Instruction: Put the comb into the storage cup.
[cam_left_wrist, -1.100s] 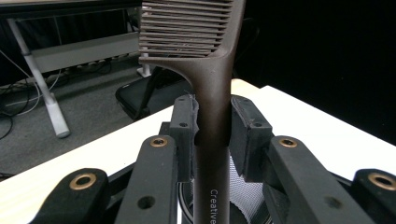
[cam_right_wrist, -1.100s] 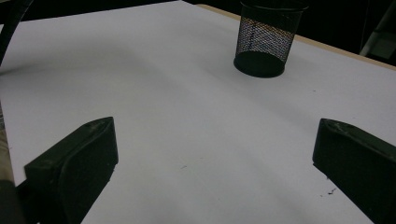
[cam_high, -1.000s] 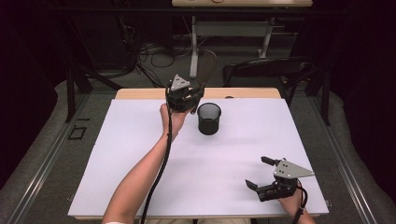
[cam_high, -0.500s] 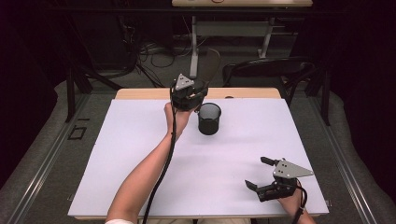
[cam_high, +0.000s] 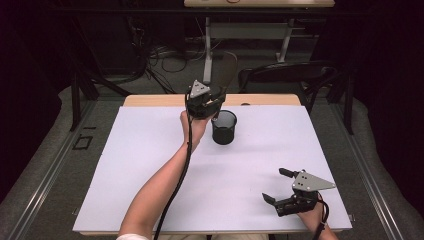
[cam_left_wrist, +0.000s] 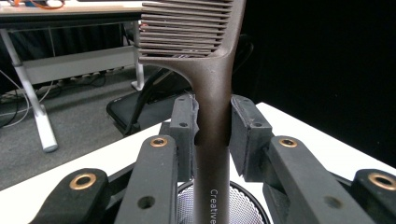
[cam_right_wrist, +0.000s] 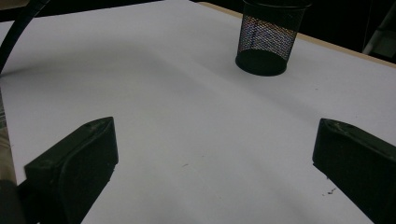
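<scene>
1. The left tool (cam_left_wrist: 212, 123) pinches the brown comb (cam_left_wrist: 210, 93) by its handle, teeth upward, directly above the mesh cup (cam_high: 224, 127), probably so the handle enters first.
2. The right tool (cam_high: 280, 187), spread and empty, rests on the white bench (cam_high: 125, 165), away from the cup.

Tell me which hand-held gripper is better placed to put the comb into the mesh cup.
Left. The left hand-held gripper is shut on the comb and hangs right above the cup. The right hand-held gripper is open, holds nothing, and sits far off near the table's front edge.
</scene>
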